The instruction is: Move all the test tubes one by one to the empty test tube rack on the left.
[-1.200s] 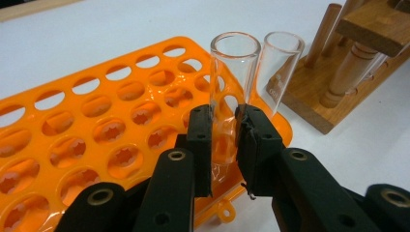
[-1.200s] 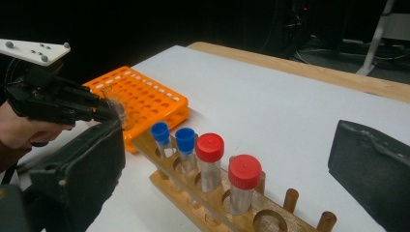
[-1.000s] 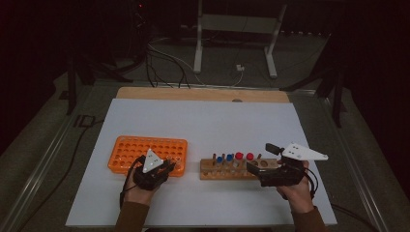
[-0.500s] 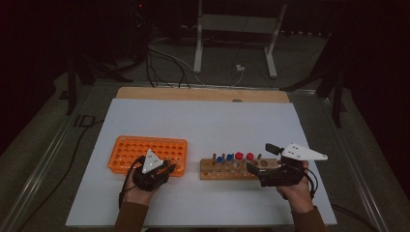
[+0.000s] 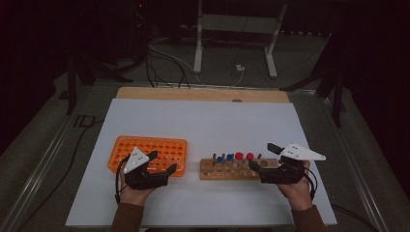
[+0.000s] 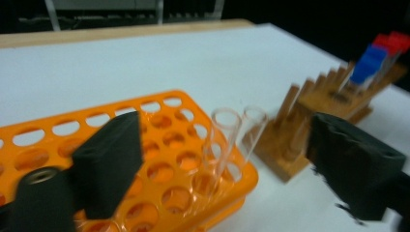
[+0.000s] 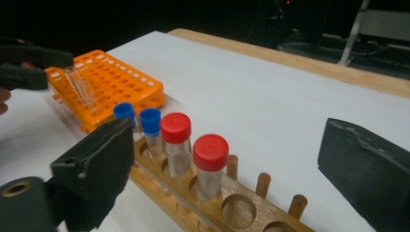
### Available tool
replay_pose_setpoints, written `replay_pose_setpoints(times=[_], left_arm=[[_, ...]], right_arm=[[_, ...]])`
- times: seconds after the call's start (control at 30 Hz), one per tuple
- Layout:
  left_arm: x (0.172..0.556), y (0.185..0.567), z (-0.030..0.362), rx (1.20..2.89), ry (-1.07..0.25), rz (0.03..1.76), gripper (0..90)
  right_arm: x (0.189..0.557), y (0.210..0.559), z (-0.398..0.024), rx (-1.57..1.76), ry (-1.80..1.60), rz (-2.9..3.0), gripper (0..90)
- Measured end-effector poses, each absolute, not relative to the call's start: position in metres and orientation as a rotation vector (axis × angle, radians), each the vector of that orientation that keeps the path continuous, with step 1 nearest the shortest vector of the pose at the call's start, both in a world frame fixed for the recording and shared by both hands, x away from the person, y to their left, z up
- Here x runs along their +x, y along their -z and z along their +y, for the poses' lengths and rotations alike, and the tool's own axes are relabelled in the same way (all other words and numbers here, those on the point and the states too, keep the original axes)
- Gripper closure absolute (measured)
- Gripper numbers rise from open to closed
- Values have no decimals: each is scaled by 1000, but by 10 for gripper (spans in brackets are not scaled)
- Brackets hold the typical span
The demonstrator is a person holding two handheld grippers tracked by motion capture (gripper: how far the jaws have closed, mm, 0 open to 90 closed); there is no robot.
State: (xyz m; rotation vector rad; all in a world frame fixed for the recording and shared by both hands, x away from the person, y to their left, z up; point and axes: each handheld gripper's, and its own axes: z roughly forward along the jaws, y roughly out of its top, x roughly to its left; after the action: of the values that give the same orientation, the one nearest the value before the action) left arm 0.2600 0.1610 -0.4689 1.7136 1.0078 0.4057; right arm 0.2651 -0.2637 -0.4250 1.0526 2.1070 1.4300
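Tube tray (image 5: 145, 145) sits left on the table (image 5: 212, 121), peg rack (image 5: 232, 169) just to its right. Two open tubes (image 6: 227, 140) stand in tray's near-right corner; capped tubes (image 5: 237, 157) stand in the rack.

On the white table (image 5: 203, 121) sit an orange rack (image 5: 151, 153) and a wooden rack (image 5: 237, 169) — a tool (image 5: 163, 163) at one, a tool (image 5: 261, 157) at the other.

No readable text, labels, brands or numbers anywhere: racks, tube caps and table all unmarked at this resolution.
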Motion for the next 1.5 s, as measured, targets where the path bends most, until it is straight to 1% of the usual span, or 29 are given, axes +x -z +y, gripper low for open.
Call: replay_pose_setpoints(times=[0.07,0.1,0.17,0.23,0.37,0.4,0.43,0.47,0.6,0.77,1.17,1.5], left_arm=[[260,468,161,1689,-394,1014,27],[260,468,161,1684,-399,1015,21],[260,467,162,1677,-382,1000,30],[259,466,161,1678,-400,994,67],[258,466,160,1675,-419,993,76],[258,466,160,1673,-428,1000,66],[259,466,159,1673,-436,1011,31],[259,466,159,1672,-437,1010,15],[259,465,157,1669,-442,1013,6],[260,466,156,1680,-441,1011,6],[258,465,155,1691,-455,1010,6],[258,465,154,1692,-454,1005,7]], right_arm=[[267,429,-262,1062,-1413,2114,115],[268,430,-262,1063,-1407,2120,150],[269,434,-260,1064,-1404,2136,177],[270,438,-258,1061,-1384,2148,237],[271,445,-256,1035,-1369,2169,433],[271,447,-256,1025,-1362,2170,486],[271,448,-255,1017,-1367,2174,535],[271,449,-255,1007,-1376,2178,571],[272,455,-250,987,-1378,2204,683],[272,460,-245,972,-1351,2226,740],[272,461,-243,970,-1335,2223,747],[271,452,-250,973,-1373,2199,748]])
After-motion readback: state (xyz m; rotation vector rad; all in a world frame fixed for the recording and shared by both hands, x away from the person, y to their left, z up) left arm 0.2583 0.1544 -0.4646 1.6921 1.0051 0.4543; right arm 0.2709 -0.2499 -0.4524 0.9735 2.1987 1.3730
